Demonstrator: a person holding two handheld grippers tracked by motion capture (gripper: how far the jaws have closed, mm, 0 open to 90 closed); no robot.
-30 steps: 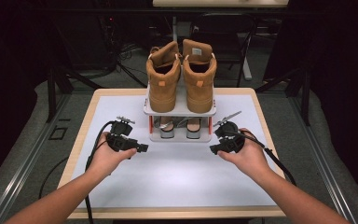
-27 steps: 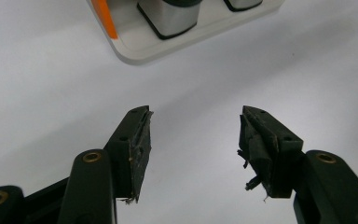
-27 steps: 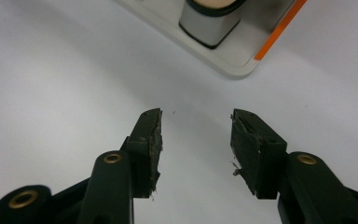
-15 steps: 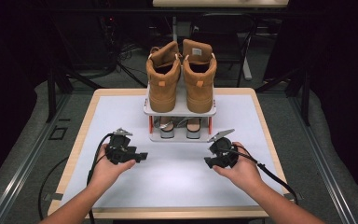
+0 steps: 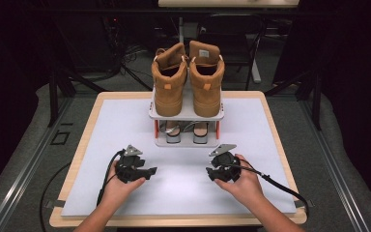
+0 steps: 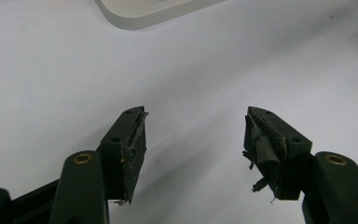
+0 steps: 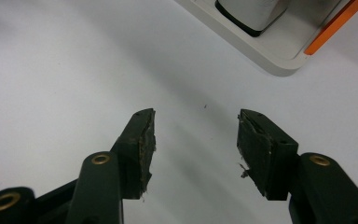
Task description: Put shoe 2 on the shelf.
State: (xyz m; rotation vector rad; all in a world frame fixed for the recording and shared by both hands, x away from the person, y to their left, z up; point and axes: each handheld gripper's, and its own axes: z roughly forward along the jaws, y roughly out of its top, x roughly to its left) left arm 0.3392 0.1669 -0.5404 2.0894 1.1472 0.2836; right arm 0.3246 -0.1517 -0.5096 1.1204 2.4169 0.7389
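A pair of tan high-top boots (image 5: 187, 79) stands on the top shelf of a small white two-tier rack (image 5: 186, 115) at the back middle of the table. A second pair of shoes (image 5: 187, 133) sits on the lower shelf. My left gripper (image 5: 147, 172) is held low over the white mat, in front and left of the rack. In its own view the left gripper (image 6: 196, 114) is open with nothing between the jaws, which have just been opening. My right gripper (image 5: 212, 173) is low at the front right. It too is open and empty (image 7: 196, 114), its jaws just opened wider.
The white mat (image 5: 125, 121) covers a wood-edged table (image 5: 274, 121). The rack's base corner (image 7: 279, 53), an orange post (image 7: 335, 23) and a shoe's heel (image 7: 254, 11) lie just ahead of the right gripper. Dark floor, cables and chair legs surround the table.
Both hands have sunk and drawn back from the rack toward the table's front edge. Both grippers' jaws stand wider apart.
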